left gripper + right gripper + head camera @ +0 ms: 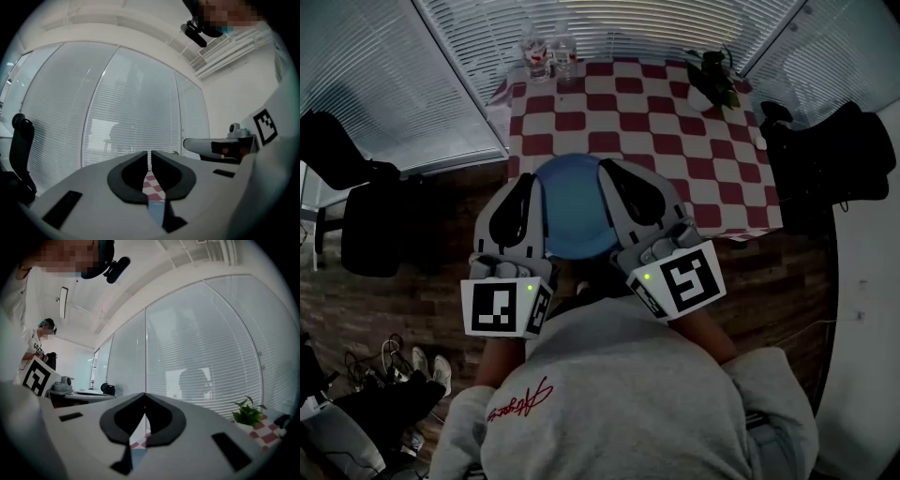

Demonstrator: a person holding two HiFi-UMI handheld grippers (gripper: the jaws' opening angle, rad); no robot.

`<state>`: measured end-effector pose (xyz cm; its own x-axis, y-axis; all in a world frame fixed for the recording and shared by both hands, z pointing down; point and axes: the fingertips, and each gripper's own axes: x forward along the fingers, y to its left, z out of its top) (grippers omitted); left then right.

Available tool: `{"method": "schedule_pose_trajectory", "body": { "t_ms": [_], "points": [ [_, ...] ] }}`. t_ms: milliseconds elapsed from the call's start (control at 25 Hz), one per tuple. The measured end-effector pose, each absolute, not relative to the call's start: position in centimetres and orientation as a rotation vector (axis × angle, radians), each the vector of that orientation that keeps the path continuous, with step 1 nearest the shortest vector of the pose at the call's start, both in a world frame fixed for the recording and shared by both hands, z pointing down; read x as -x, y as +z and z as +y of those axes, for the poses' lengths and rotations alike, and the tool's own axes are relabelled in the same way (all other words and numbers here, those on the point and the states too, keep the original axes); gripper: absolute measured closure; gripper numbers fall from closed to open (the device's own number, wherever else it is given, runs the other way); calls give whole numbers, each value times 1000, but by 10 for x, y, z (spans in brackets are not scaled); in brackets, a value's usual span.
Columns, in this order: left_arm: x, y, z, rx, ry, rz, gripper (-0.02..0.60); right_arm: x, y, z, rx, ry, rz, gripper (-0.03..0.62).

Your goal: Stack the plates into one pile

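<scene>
Slatted blinds (609, 28) closed off the far side of the room from 10 to 2 o'clock, and the table (675, 131) in its red-and-white check cloth ran up to them. Two clear bottles (548, 56) stood at the far edge at 11 o'clock and a potted plant (711, 80) at 1 o'clock, both well apart from the blue plate (572, 220), which lay at the table's near edge at 12 o'clock; whether it was one plate or a pile I could not tell. A dark chair (366, 216) sat at 9 o'clock and another (830, 169) at 3 o'clock, crowding both table sides. The checked cloth between plate and bottles lay bare. The left gripper (529, 183) and the right gripper (607, 169) were held level on either side of the plate, each with its jaws closed tip to tip on nothing. Cables and shoes (394, 361) cluttered the wood floor (412, 300) at 7 o'clock.
</scene>
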<state>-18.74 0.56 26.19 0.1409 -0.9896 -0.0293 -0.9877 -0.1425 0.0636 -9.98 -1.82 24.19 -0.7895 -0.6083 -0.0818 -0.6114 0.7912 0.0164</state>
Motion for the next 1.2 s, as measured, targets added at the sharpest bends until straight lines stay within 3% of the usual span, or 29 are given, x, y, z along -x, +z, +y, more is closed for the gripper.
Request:
{"method": "schedule_pose_trajectory", "body": {
  "t_ms": [1200],
  "points": [
    [178, 264, 19, -2399, -83, -2016, 545, 101, 247, 0, 902, 10, 2929, 583]
  ]
}}
